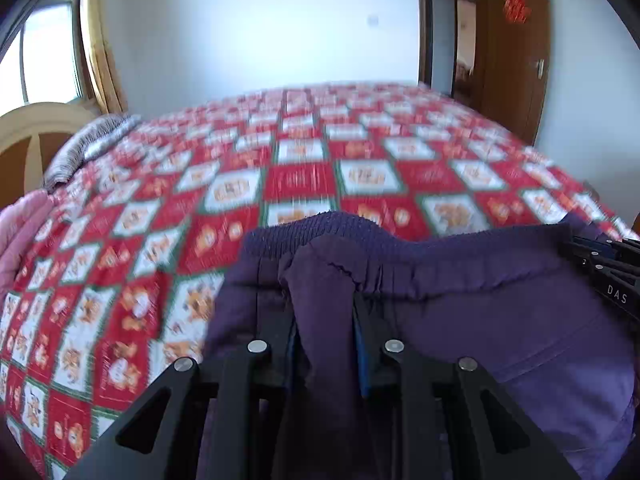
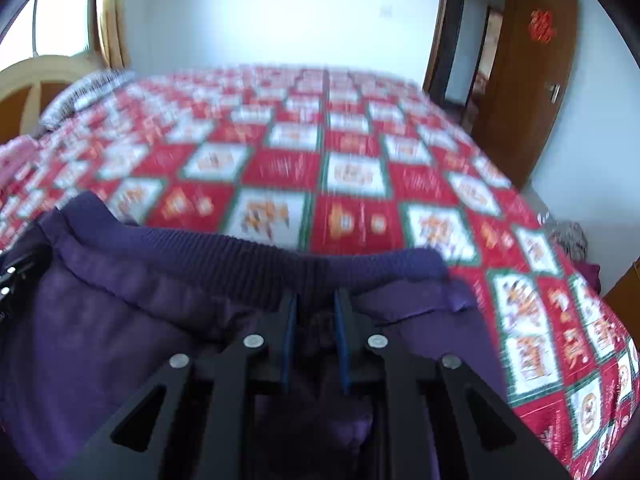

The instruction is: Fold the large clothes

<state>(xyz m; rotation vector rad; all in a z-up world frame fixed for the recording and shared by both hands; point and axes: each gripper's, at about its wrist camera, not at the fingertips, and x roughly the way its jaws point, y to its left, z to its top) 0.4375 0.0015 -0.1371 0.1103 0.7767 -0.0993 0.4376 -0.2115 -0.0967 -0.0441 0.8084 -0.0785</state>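
Holding: my left tool [image 1: 325, 312] is pinched nearly closed on a bunched fold of the purple garment [image 1: 480, 312].
Right tool [image 2: 316, 312]: jaws narrow, cloth gathered between them just under the ribbed band [image 2: 256, 248].
Why: I judge two spread grips keep the band edge taut for laying flat.
Garment: draped below both tools, over the bed [image 2: 360, 184].

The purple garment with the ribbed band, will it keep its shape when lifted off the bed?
Probably not: the purple garment bunches between the left gripper, so it looks floppy. Its quilted body suggests some bulk. The ribbed band may stretch.
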